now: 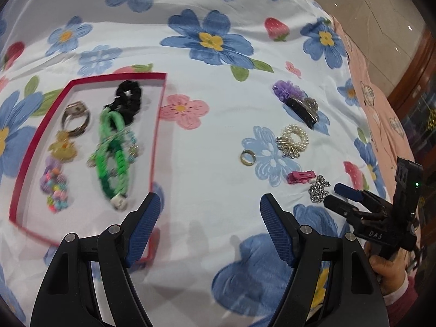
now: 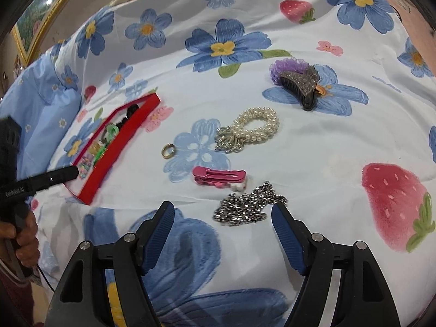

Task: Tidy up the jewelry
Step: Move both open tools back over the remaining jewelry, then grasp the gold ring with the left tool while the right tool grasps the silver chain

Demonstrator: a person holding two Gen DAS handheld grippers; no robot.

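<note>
A red-rimmed tray (image 1: pixel 159 125) on the flowered sheet holds a green chain (image 1: pixel 113 152), a black scrunchie (image 1: pixel 128 100), a silver bangle (image 1: pixel 76 118) and beaded pieces. My left gripper (image 1: pixel 209 204) is open and empty beside the tray's near right corner. Loose on the sheet lie a ring (image 2: pixel 168 150), a pearl bracelet (image 2: pixel 256 126), a pink clip (image 2: pixel 218 175), a silver chain (image 2: pixel 248 204), and a dark claw clip (image 2: pixel 299 85) against a purple scrunchie (image 2: pixel 286 64). My right gripper (image 2: pixel 223 211) is open, its fingertips just short of the silver chain.
The flowered sheet (image 2: pixel 313 163) covers a soft, rumpled bed. A pink cloth (image 1: pixel 381 103) lies along the right edge. A blue pillow (image 2: pixel 41 109) sits far left. A tiled floor and wooden furniture show beyond the bed.
</note>
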